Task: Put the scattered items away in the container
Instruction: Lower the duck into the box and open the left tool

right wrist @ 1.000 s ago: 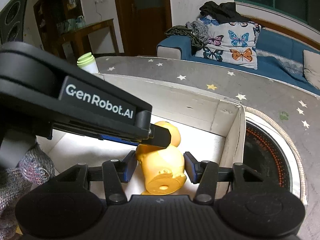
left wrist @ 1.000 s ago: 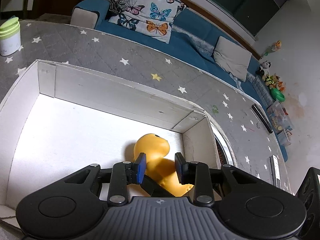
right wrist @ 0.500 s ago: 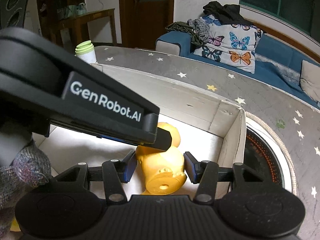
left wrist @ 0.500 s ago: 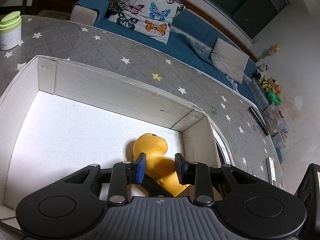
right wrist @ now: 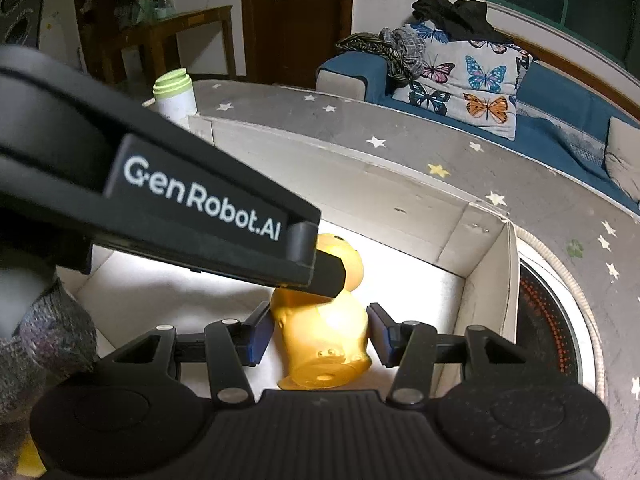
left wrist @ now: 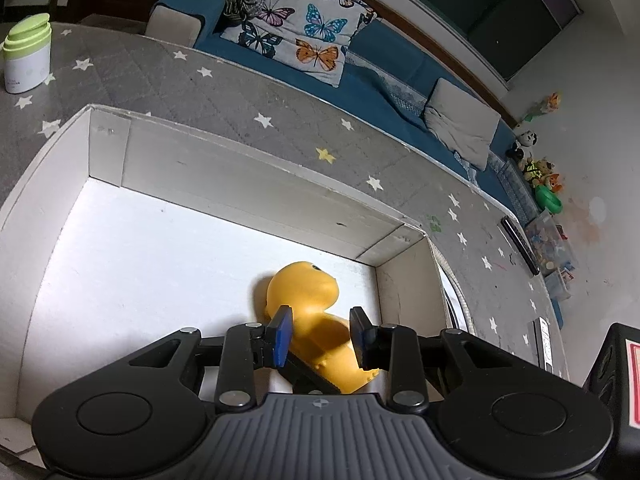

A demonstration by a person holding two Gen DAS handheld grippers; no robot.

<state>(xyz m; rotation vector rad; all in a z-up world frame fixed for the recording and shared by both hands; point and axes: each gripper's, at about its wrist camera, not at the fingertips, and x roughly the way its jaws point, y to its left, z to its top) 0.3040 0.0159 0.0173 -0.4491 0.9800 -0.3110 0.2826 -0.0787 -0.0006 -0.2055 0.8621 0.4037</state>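
Note:
A yellow duck toy (left wrist: 316, 312) lies on its side in the right corner of the white box (left wrist: 224, 184). It also shows in the right wrist view (right wrist: 324, 332). My left gripper (left wrist: 320, 334) is open above the duck and holds nothing. My right gripper (right wrist: 318, 332) is open, its blue pads (right wrist: 382, 334) on either side of the duck with gaps. The left gripper's body (right wrist: 192, 208) crosses the right wrist view above the duck. The box's far wall (right wrist: 360, 184) shows there too.
A white bottle with a green cap (left wrist: 26, 56) stands on the grey star-patterned tabletop (left wrist: 224, 92) left of the box. A round heater (right wrist: 548, 320) sits right of the box. A blue sofa with a butterfly cushion (left wrist: 296, 40) stands behind.
Both grippers have drawn slightly back and up from the duck. The duck lies still in the box. The jaws stay open.

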